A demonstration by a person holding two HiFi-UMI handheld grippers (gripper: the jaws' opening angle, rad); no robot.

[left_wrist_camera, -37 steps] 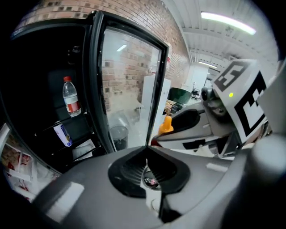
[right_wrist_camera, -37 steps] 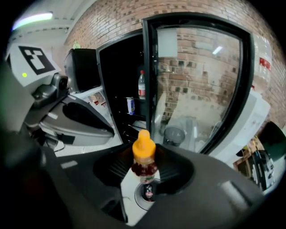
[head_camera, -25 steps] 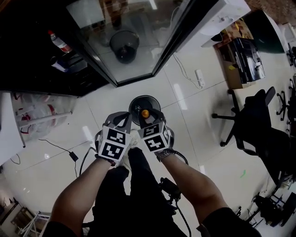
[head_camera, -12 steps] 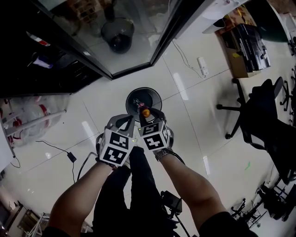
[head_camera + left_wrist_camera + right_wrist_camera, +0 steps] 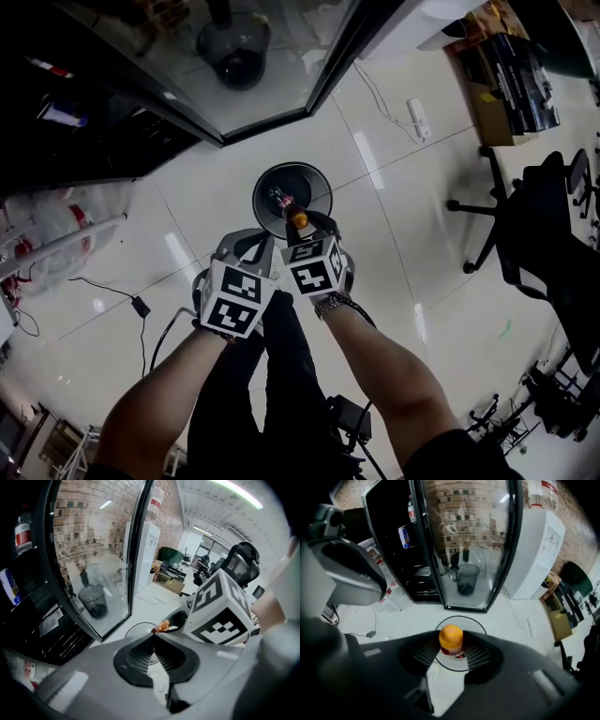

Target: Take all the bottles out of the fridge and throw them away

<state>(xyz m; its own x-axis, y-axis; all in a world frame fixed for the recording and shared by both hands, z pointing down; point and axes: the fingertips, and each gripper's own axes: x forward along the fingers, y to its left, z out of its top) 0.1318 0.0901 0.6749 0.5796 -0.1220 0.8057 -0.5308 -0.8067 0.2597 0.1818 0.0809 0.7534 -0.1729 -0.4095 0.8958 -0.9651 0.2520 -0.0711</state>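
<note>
The right gripper (image 5: pixel 451 645) is clamping a bottle (image 5: pixel 451 637) just under its orange cap, hanging it over the round bin (image 5: pixel 267 178) on the floor just off the corner of the open fridge door (image 5: pixel 262 75), seemingly lining up a drop. The left gripper (image 5: pixel 152 638) is idling alongside, jaws together on nothing. The right gripper view is showing clearly another bottle (image 5: pixel 411 509) on a fridge (image 5: pixel 389 536) shelf, which the head view barely gives.
</note>
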